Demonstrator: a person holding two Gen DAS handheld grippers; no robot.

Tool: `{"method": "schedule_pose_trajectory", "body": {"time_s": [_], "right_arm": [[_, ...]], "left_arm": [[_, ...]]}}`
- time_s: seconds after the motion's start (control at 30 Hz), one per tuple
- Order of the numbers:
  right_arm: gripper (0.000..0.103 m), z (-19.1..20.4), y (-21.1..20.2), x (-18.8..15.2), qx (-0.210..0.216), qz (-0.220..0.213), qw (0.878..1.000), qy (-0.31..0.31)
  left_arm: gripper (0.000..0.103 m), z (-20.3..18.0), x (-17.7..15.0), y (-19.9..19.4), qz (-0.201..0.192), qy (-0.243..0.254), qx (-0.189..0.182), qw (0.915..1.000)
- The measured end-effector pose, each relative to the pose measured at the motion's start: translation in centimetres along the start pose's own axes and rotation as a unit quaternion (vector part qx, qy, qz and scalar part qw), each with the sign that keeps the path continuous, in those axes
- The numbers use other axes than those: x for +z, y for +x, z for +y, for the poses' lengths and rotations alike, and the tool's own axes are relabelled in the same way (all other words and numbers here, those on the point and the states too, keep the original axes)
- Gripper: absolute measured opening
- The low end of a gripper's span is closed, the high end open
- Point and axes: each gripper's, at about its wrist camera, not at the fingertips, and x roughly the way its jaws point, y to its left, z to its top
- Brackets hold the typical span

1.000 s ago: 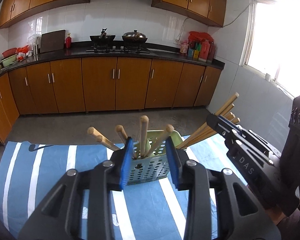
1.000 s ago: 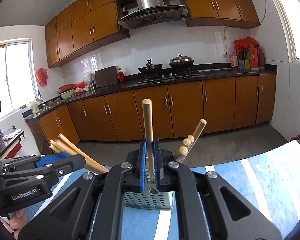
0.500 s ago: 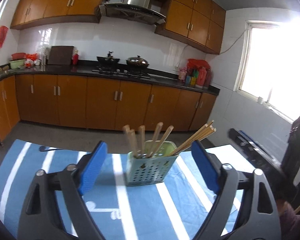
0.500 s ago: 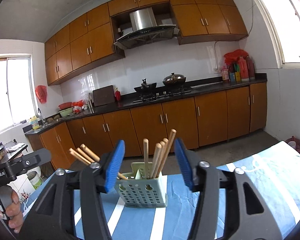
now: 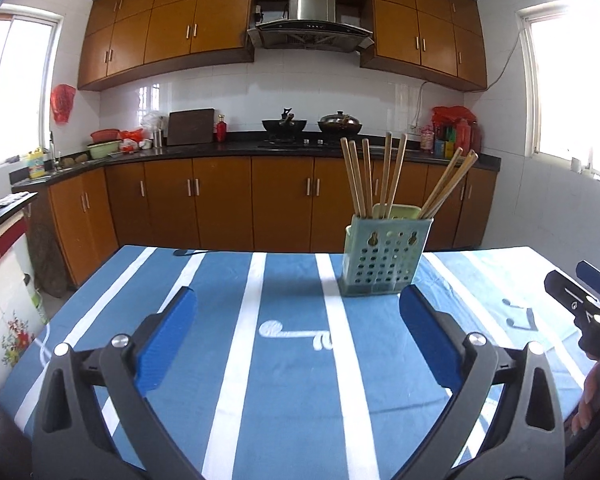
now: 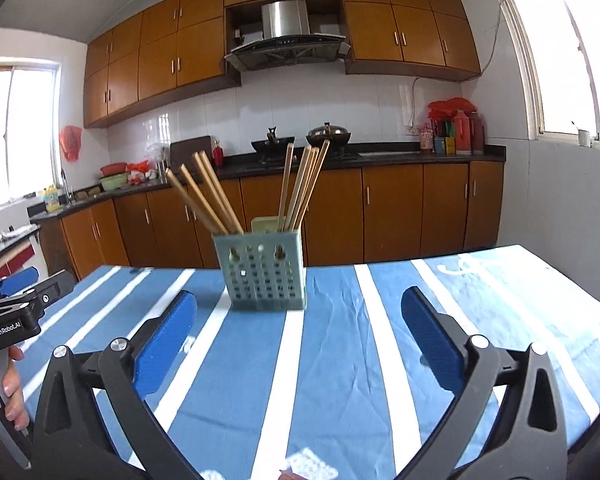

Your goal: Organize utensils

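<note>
Here, in the left wrist view, we hold the left gripper [image 5: 298,322] spread wide and empty; the utensil holder [image 5: 384,258] stands far-right of it on the striped tablecloth [image 5: 288,392], chopsticks [image 5: 374,176] upright inside. In the right wrist view, the right gripper [image 6: 300,326], also spread, has the holder far-left, seemingly slightly nearer.

A table under a blue, white-striped cloth [image 5: 284,380] carries an upright perforated utensil holder [image 5: 384,256] with wooden chopsticks [image 5: 388,176].
</note>
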Motion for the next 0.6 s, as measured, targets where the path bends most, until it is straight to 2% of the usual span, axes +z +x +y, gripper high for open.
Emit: {"method": "schedule_pose_trajectory", "body": {"time_s": [0.23, 0.6], "right_arm": [[0.101, 1.1, -1.2, -2.6, 0.013, 0.002, 1.000, -0.023], [0.101, 1.3, -1.6, -3.6, 0.011, 0.005, 1.000, -0.019]], "left_arm": [[0.099, -0.1, -2.8, -1.7, 0.004, 0.001, 0.001, 1.0000], [0.099, 0.1, -3.4, -2.0, 0.009, -0.010, 0.005, 0.9999]]}}
